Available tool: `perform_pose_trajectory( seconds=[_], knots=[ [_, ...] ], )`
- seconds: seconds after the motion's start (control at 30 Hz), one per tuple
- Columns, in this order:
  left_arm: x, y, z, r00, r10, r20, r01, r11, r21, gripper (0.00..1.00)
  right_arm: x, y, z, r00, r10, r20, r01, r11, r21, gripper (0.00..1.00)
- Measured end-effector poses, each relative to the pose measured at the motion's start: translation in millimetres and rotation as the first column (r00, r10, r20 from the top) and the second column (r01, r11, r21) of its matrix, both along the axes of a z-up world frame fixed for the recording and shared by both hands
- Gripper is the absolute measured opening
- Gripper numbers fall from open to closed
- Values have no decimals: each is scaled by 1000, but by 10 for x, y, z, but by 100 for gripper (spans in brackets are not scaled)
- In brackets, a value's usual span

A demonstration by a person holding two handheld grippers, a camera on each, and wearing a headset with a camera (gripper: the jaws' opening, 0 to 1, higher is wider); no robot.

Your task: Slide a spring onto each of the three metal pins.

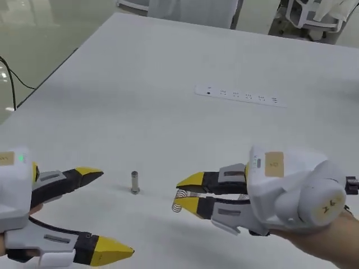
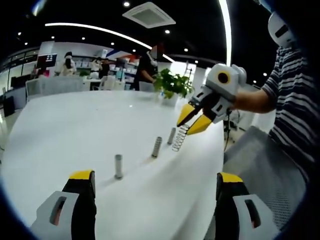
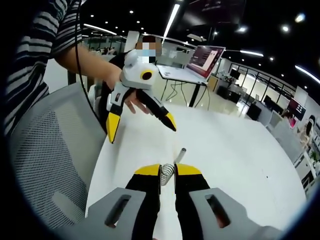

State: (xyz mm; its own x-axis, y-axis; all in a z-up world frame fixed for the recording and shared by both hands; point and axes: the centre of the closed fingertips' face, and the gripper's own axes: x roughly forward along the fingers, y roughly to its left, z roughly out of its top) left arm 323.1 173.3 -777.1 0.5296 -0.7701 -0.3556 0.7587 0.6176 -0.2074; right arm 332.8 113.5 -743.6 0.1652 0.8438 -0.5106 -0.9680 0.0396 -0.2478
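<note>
A short metal pin [image 1: 134, 182] stands upright on the white table [image 1: 168, 73] between my two grippers. My right gripper [image 1: 182, 193] is shut on a coiled spring [image 1: 178, 203], held just right of that pin. In the right gripper view the spring [image 3: 168, 175] sits between the yellow tips with a pin [image 3: 181, 155] right behind it. The left gripper view shows a bare pin [image 2: 118, 166], a second pin with coils around it [image 2: 157, 146], a third pin [image 2: 171, 135], and the held spring [image 2: 180, 138] hanging beside it. My left gripper [image 1: 118, 213] is open and empty.
A white power strip [image 1: 241, 96] lies flat further back on the table. White chairs [image 1: 314, 17] stand beyond the far edge. A potted plant [image 2: 172, 82] stands at the far end of the table in the left gripper view. People stand in the background.
</note>
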Motion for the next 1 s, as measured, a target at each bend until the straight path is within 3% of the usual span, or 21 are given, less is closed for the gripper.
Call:
perform_pose_trajectory(
  seconds=[0.5,0.73,1.0],
  knots=[
    [37,63,-3,1000,28,1,-28,1000,-2,98,312,387,266,998,42,54,-43,999,30,7],
    [30,96,-13,999,33,-3,-33,999,2,98,420,535,324,995,70,73,-72,997,19,7],
    [42,115,-2,999,40,-1,-40,999,7,98,497,710,281,996,79,38,-80,996,26,7]
  ],
)
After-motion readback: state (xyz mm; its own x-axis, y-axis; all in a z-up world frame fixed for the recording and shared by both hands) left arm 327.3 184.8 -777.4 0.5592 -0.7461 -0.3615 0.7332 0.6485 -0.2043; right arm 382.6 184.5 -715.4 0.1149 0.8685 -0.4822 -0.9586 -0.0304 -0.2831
